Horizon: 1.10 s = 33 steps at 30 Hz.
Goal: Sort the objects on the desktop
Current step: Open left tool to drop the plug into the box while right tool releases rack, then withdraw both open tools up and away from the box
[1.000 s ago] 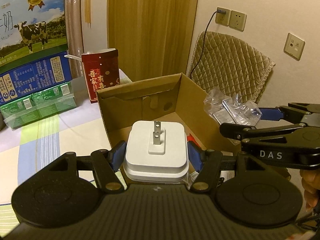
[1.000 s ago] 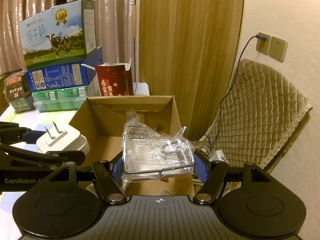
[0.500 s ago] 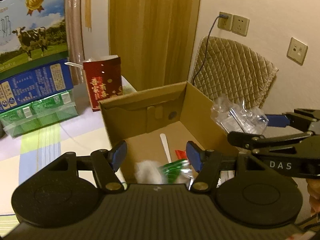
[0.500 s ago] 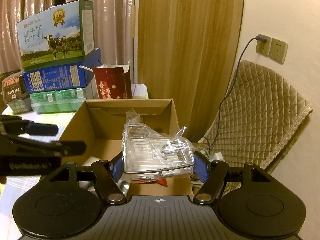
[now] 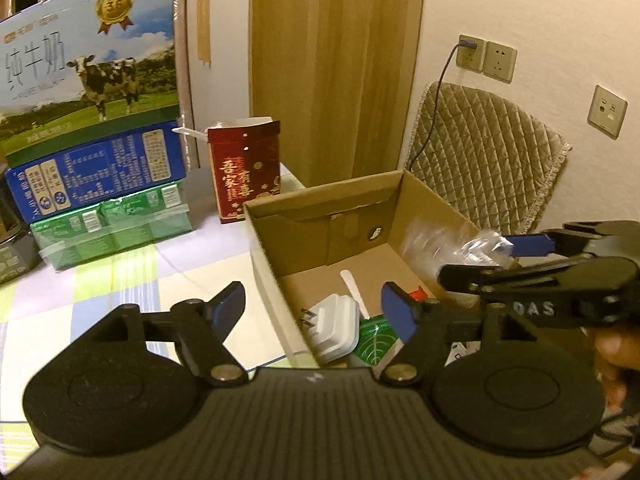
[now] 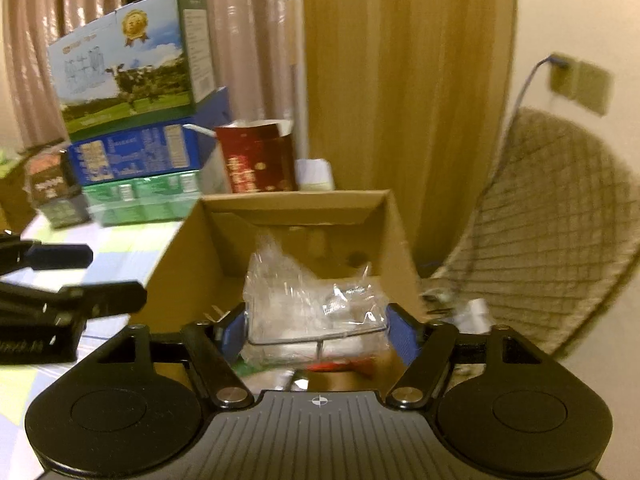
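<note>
A white plug adapter [image 5: 332, 328] lies on its side in the open cardboard box [image 5: 320, 196], prongs pointing left. My left gripper [image 5: 312, 308] is open just above the box's near left corner, nothing between its blue pads. My right gripper [image 6: 316, 334] is shut on a clear plastic packet [image 6: 316, 300] and holds it over the cardboard box [image 6: 296, 200]. The left wrist view shows that packet [image 5: 460, 248] above the box's right wall. The left gripper [image 6: 60, 280] enters the right wrist view from the left. That view is blurred.
A green packet [image 5: 376, 344], a white stick [image 5: 352, 284] and a red item [image 5: 416, 292] also lie in the box. Stacked milk cartons [image 5: 92, 140] and a red gift box [image 5: 248, 172] stand behind it on the checked tablecloth. A quilted chair [image 5: 488, 152] is at the right.
My left gripper opened and the white plug adapter dropped into the box. The right gripper moved further over the box, still holding the clear packet.
</note>
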Each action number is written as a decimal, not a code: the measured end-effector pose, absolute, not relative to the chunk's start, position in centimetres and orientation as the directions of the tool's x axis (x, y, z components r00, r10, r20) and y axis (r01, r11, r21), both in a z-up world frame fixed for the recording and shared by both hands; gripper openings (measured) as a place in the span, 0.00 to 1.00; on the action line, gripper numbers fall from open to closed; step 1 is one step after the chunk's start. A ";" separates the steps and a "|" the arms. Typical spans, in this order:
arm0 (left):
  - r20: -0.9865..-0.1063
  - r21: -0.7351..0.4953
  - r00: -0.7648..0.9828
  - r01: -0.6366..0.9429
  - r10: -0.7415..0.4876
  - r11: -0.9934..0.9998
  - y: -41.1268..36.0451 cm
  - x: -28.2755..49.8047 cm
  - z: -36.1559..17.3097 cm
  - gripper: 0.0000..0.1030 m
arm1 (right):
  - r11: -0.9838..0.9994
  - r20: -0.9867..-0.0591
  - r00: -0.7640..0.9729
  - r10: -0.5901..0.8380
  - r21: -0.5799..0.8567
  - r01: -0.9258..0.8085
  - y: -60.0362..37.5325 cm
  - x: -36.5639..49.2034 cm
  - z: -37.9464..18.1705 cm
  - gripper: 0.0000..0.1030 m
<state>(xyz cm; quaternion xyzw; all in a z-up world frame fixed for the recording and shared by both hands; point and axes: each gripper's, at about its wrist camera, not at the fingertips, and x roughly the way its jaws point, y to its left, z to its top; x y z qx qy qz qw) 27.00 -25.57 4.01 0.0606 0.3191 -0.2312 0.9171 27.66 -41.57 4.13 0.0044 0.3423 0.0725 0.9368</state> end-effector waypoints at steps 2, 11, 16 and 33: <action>-0.609 -0.032 0.696 0.457 -0.380 0.889 -25.1 26.5 4.1 0.78 | 0.994 -0.630 0.769 0.111 0.052 -0.101 -41.8 27.6 4.3 0.81; -0.572 -0.042 0.742 0.401 -0.351 0.915 -22.8 22.3 4.8 0.99 | 0.997 -0.598 0.798 0.074 0.075 -0.036 -44.0 22.8 5.7 0.98; -0.555 -0.061 0.750 0.395 -0.360 0.917 -22.3 18.8 6.1 0.99 | 0.992 -0.621 0.778 0.096 0.121 -0.026 -44.8 18.4 6.6 0.98; -0.656 -0.083 0.693 0.329 -0.300 0.941 -23.1 6.1 7.4 0.99 | 0.997 -0.692 0.718 0.077 0.052 -0.057 -43.5 4.5 9.3 0.98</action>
